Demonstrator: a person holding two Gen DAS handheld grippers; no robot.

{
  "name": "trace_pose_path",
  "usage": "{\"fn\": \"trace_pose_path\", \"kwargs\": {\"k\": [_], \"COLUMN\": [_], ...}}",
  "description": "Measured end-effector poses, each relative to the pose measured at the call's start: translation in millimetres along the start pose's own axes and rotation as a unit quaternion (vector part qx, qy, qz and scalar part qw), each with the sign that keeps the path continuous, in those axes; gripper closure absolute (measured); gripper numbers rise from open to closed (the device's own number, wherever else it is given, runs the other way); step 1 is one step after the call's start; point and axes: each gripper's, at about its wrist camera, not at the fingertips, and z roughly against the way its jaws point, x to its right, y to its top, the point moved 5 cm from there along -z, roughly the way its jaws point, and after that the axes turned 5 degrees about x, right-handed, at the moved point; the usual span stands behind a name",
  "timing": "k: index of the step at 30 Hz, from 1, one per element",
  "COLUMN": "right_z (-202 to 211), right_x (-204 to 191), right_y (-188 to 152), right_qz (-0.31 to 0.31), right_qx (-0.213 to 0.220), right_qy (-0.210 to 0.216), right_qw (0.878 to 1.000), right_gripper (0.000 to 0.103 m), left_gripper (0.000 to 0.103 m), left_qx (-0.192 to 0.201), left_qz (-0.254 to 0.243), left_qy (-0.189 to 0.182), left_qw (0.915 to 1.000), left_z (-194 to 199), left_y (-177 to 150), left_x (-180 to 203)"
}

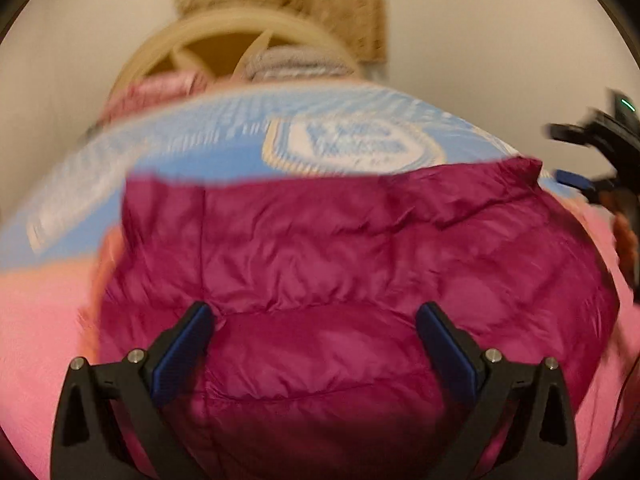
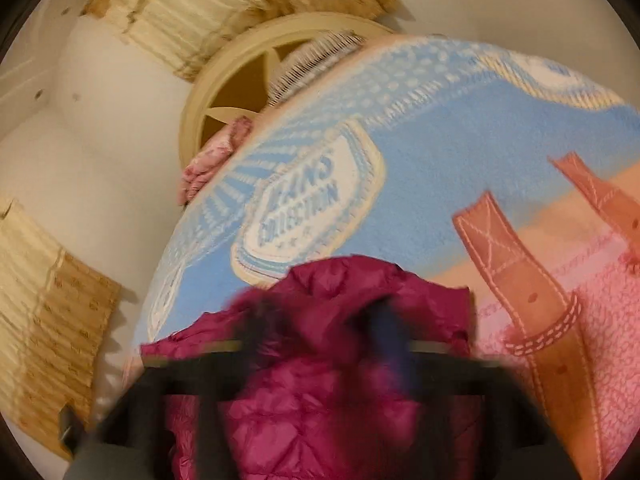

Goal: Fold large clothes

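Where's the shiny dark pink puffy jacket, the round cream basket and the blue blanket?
Shiny dark pink puffy jacket (image 1: 340,248), left wrist view, quilted middle.
Round cream basket (image 2: 192,104), right wrist view, rim.
Blue blanket (image 2: 432,184), right wrist view, plain blue patch.

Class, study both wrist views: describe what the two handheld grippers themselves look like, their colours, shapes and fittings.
The left gripper has black angular plastic arms with silver bolts, and its fingers carry flat blue pads. The right gripper is blurred: black frame, dark blue pads.
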Motion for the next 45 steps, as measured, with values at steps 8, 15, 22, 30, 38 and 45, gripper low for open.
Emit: {"fn": "trace_pose_path", "kwargs": {"k": [8, 15, 22, 30, 38, 45], "right_z": [20, -27, -71, -77, -83, -88], "right_x": [-54, -111, -84, -77, -77, -80], "right_y": [-37, -110, -122, -130, -133, -138], "right_qz": [0.060, 0.150, 0.149, 0.152, 0.158, 0.178], "right_qx": [-0.002, -0.033, -0.059, -0.063, -0.073, -0.082], "right_qy": [-0.007, -0.006, -0.051, -0.053, -0.068, -0.088], "right_qw": [0.998, 0.988, 0.986, 0.985, 0.982, 0.977], "right_gripper": [0.016, 0.024, 0.025, 0.025, 0.025, 0.024], "left_gripper": [0.000, 0.000, 0.000, 0.000, 0.000, 0.000], "left_qx": [-0.007, 0.001, 0.012, -0.002, -0.029, -0.036], "left_qz": [0.028, 0.045, 0.003, 0.010, 0.013, 0.011], "left_qy": [0.023, 0.032, 0.086, 0.096, 0.091, 0.096], "left_qw": [0.9993, 0.9984, 0.9963, 0.9953, 0.9954, 0.9947], "left_z": [-12, -7, -20, -46, -55, -57], "left_y": [-8, 6, 24, 9, 5, 4], "left_x": [-8, -10, -19, -26, -28, -28]}}
